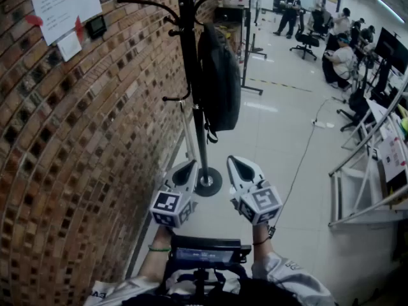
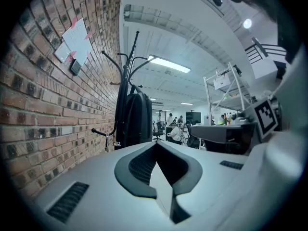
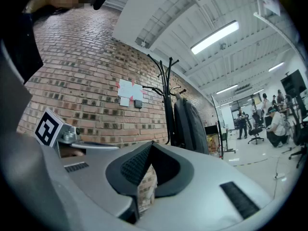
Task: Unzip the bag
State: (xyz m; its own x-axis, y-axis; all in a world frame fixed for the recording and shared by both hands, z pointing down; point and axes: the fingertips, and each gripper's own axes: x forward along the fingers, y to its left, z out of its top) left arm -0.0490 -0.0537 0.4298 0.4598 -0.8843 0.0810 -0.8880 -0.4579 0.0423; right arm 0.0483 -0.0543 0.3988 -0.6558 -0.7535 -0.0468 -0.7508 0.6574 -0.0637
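A black backpack (image 1: 218,75) hangs upright from a hook of a black coat stand (image 1: 189,56) beside the brick wall. Both grippers are held low in front of me, well short of the bag and touching nothing. The left gripper (image 1: 187,168) points at the stand's round base (image 1: 208,182), its jaws together and empty. The right gripper (image 1: 240,166) is next to it, also shut and empty. In the left gripper view the backpack (image 2: 136,119) is ahead beyond the closed tips (image 2: 156,146). In the right gripper view the backpack (image 3: 188,124) hangs to the right of the tips (image 3: 151,146).
A brick wall (image 1: 76,139) with pinned papers (image 1: 64,8) runs along the left. A metal rack (image 1: 373,171) stands at the right, and a cable (image 1: 306,152) trails over the white floor. People sit and stand at desks (image 1: 338,50) far back.
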